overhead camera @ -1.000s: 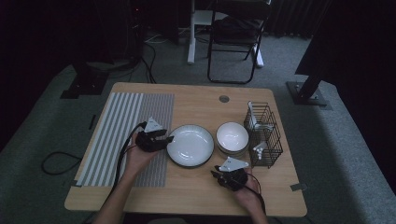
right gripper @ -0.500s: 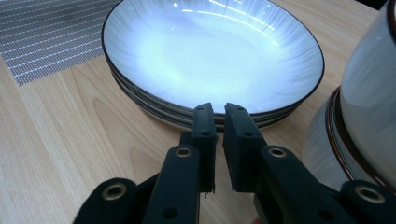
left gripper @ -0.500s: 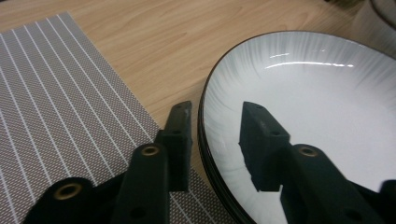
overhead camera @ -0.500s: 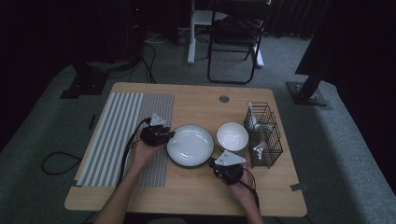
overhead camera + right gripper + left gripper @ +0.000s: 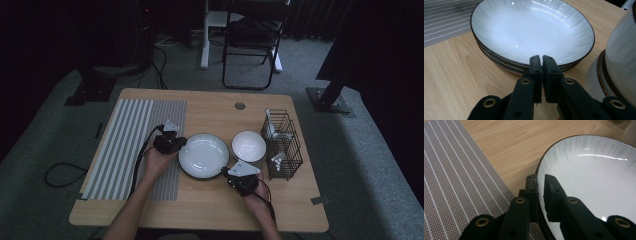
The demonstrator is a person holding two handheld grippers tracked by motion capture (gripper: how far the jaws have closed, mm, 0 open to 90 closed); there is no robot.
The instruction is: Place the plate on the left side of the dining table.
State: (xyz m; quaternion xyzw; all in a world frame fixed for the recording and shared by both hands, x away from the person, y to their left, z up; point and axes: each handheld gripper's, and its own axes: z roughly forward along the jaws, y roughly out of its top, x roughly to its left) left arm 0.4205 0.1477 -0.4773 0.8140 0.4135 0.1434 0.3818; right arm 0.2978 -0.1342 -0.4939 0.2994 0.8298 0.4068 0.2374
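The left hand-held gripper is pinching the plate rim while the right hand-held gripper, jaws clenched empty, is sitting just short of its near edge; lifting remains.

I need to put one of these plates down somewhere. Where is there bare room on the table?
The striped mat on the left is bare. So is the wood behind the plates, around the round hole, and the front edge between the forearms. It is crowded on the right: bowls sit close between the plates and the wire rack, with the right gripper in front.
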